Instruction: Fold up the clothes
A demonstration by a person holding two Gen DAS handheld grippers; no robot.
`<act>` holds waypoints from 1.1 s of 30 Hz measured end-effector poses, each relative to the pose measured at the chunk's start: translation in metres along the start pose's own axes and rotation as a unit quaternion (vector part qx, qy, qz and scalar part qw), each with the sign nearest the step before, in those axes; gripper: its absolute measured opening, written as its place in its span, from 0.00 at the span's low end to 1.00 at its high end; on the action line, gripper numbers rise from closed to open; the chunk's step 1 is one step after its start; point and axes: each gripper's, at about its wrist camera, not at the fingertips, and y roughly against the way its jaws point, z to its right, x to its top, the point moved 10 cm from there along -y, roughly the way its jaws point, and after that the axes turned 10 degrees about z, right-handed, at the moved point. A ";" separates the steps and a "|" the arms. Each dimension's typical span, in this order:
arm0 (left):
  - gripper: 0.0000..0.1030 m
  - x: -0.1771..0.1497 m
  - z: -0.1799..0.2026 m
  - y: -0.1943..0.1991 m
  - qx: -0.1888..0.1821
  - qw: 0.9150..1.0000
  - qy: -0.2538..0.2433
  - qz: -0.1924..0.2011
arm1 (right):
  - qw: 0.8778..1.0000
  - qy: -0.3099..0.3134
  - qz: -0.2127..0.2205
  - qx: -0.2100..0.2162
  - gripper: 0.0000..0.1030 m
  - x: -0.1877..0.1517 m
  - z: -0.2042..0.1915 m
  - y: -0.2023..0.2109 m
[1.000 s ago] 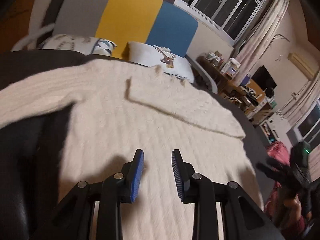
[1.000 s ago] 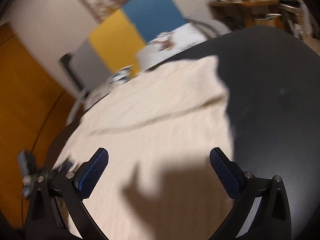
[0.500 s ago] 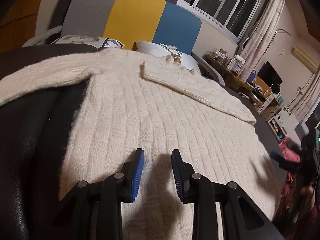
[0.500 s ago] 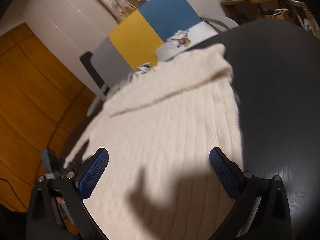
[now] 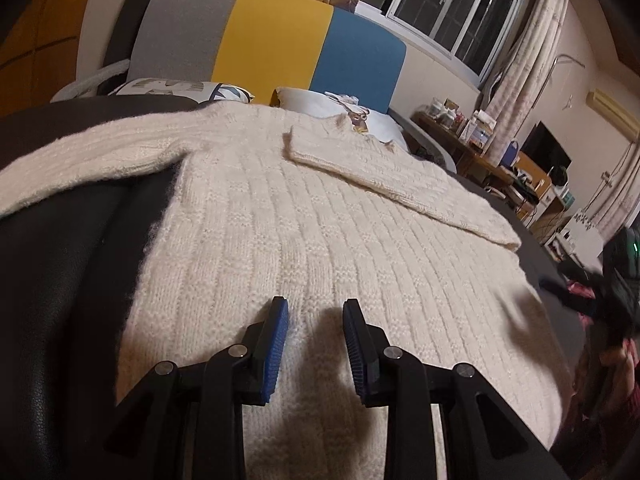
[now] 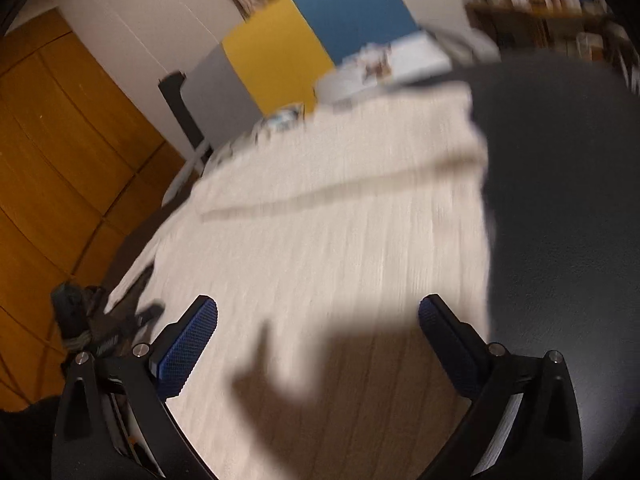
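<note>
A cream knitted sweater [image 5: 320,220] lies flat on a dark bed cover [image 5: 60,280]. One sleeve [image 5: 80,160] stretches out to the left. The other sleeve [image 5: 400,176] is folded across the chest. My left gripper [image 5: 315,304] hovers just above the sweater's lower part, its jaws partly apart with nothing pinched between them. My right gripper [image 6: 318,308] stands wide open over the blurred sweater [image 6: 340,240], near its lower right edge, and casts a shadow on it. The right gripper [image 5: 616,280] also shows as a dark blur at the left wrist view's right edge.
A grey, yellow and blue headboard [image 5: 272,40] with pillows [image 5: 320,100] stands at the far end. A cluttered desk [image 5: 480,132] and a window are to the right. Orange wardrobe doors [image 6: 60,140] rise on the left in the right wrist view.
The left gripper has sunk closer to the sweater and its view has steadied. The right wrist view has swung and rolled slightly and is blurred. Both jaws keep their width.
</note>
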 end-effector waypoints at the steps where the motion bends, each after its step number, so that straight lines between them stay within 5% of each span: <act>1: 0.27 0.000 0.000 0.000 -0.001 1.000 0.001 0.000 | 1.000 0.009 0.003 -0.015 1.00 0.009 0.000 -0.005; 4: 0.27 0.001 0.002 -0.001 0.013 1.000 -0.019 -0.011 | 0.994 0.039 -0.048 -0.090 1.00 0.001 0.009 -0.039; 6: 0.27 0.003 0.005 0.005 0.035 0.998 -0.037 -0.025 | 0.978 0.100 -0.102 -0.149 1.00 -0.029 0.015 -0.063; 8: 0.27 0.006 0.006 0.018 0.050 0.997 -0.049 -0.030 | 0.968 0.150 -0.097 -0.176 1.00 -0.031 0.003 -0.061; 10: 0.27 0.010 0.003 0.039 0.039 0.998 -0.039 -0.020 | 0.969 0.128 -0.111 -0.183 1.00 -0.033 -0.003 -0.053; 16: 0.27 -0.015 -0.011 0.065 -0.006 0.998 -0.030 -0.053 | 0.976 0.158 -0.078 -0.127 1.00 -0.048 -0.089 -0.019; 22: 0.25 -0.033 -0.023 0.060 -0.009 0.998 -0.025 -0.058 | 0.964 0.194 -0.127 -0.130 1.00 -0.108 -0.103 -0.041; 26: 0.25 -0.008 -0.019 0.066 -0.042 0.998 0.027 -0.037 | 0.969 0.190 -0.100 -0.118 1.00 -0.104 -0.101 -0.039; 30: 0.28 0.047 0.003 0.057 -0.057 0.998 -0.020 0.018 | 0.969 0.187 -0.122 -0.105 1.00 -0.098 -0.104 -0.035; 33: 0.28 0.073 0.007 0.015 -0.045 0.998 -0.039 0.003 | 0.970 0.207 -0.100 -0.083 1.00 -0.069 -0.122 -0.034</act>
